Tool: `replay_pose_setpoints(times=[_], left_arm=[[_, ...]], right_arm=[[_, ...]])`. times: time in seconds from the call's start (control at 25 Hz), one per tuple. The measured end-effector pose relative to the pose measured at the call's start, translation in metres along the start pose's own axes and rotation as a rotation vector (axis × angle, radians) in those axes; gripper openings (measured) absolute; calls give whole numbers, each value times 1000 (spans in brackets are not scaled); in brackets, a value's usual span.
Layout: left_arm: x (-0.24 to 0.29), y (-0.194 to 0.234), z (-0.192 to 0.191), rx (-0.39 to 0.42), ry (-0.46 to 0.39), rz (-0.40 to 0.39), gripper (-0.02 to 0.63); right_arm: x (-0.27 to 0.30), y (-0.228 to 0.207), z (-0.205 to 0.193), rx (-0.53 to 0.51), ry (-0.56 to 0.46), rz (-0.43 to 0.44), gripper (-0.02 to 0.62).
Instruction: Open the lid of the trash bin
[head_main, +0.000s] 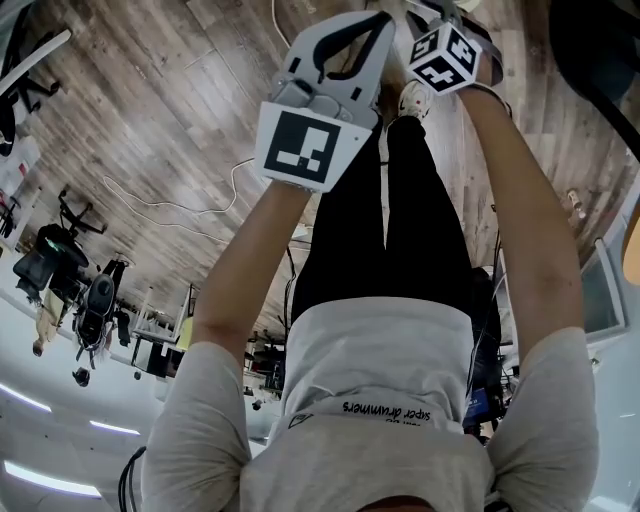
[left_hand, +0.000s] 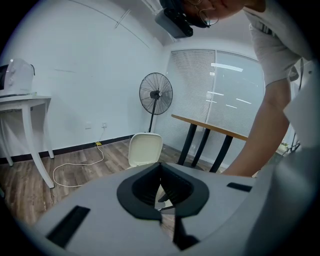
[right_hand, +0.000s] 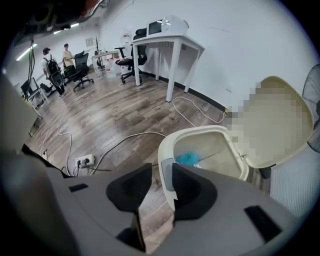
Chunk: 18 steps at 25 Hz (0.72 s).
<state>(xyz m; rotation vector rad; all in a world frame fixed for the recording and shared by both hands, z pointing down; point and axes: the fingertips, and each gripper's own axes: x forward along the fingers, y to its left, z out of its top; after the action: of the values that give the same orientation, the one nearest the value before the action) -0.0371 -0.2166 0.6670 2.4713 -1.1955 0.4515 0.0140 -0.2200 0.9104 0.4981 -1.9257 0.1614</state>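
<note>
The cream trash bin (right_hand: 200, 137) stands on the wood floor with its lid (right_hand: 285, 145) swung up and back. Something blue (right_hand: 189, 159) lies inside. My right gripper (right_hand: 161, 172) hovers above the bin's near rim, pointing steeply down; it is open, with only floor and rim showing between its dark pads. In the left gripper view the raised lid (left_hand: 145, 149) shows farther off, beyond my left gripper (left_hand: 160, 166), whose fingertips meet with nothing held. In the head view both marker cubes (head_main: 298, 147) (head_main: 445, 55) sit at the ends of the person's outstretched arms.
White cables (right_hand: 125, 137) and a power strip (right_hand: 84, 161) lie on the floor left of the bin. A white table (right_hand: 167, 45) stands by the wall. A standing fan (left_hand: 156, 95) and a desk with dark legs (left_hand: 205, 140) stand behind the bin. People and office chairs are far back.
</note>
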Motion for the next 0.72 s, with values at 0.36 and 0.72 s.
replay_pose_setpoints(times=[0.36, 0.72], left_arm=[[-11, -13, 43, 8, -24, 11, 15], [-35, -14, 98, 16, -69, 36, 15]], right_arm=[[-83, -38, 31, 164, -152, -74, 92], [-160, -64, 58, 251, -241, -133, 61]])
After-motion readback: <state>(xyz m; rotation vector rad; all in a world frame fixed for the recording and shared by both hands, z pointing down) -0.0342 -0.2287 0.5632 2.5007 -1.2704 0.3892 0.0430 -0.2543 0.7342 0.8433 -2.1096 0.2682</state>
